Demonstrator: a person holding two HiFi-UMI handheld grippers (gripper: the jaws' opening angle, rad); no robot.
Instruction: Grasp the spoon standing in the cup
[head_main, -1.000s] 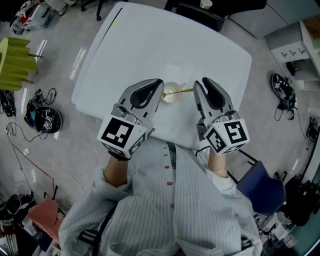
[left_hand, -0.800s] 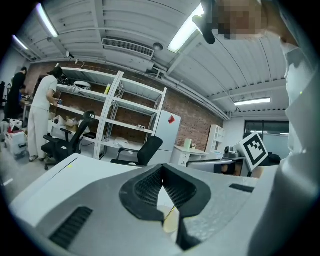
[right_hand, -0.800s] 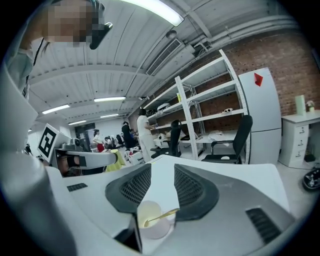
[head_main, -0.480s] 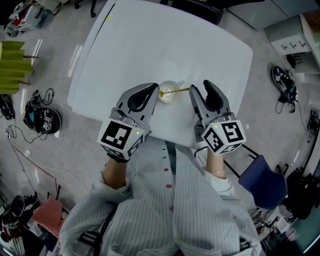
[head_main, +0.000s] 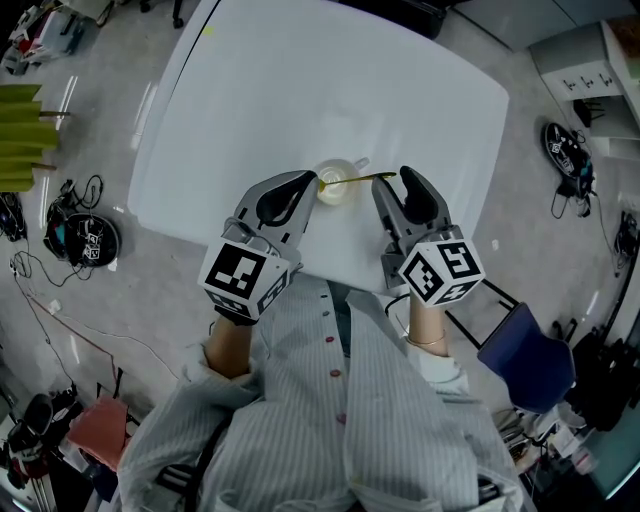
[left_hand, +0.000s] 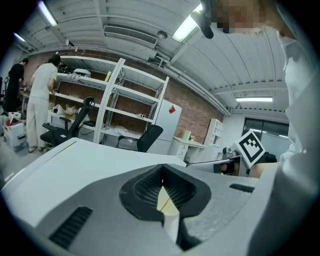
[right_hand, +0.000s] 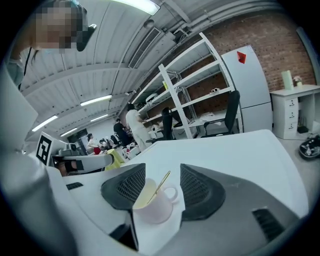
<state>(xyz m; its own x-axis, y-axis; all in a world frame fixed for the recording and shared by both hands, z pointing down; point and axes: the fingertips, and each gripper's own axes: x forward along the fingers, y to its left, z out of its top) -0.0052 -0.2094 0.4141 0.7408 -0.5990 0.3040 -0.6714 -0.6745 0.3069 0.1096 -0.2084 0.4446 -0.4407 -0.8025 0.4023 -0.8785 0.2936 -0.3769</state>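
A white cup (head_main: 337, 184) stands near the front edge of the white table (head_main: 300, 80). A thin golden spoon (head_main: 362, 179) leans in it, handle pointing right toward my right gripper (head_main: 400, 186). In the right gripper view the cup (right_hand: 156, 206) and spoon (right_hand: 159, 188) lie between the jaws of that gripper (right_hand: 162, 171). The jaws are opening, and there is free space on both sides of the spoon. My left gripper (head_main: 300, 186) sits just left of the cup. In its own view that gripper (left_hand: 161, 176) has its jaws closed with nothing held.
The person's striped shirt (head_main: 340, 400) fills the lower head view. A blue chair (head_main: 525, 365) stands at the right, and a green object (head_main: 20, 130) and cables (head_main: 75, 235) lie on the floor at the left. Shelving (right_hand: 200, 100) and people (left_hand: 40, 105) stand in the background.
The right gripper's jaws have spread apart around the spoon handle. Both grippers and the cup sit about where they were, and the left gripper stays shut.
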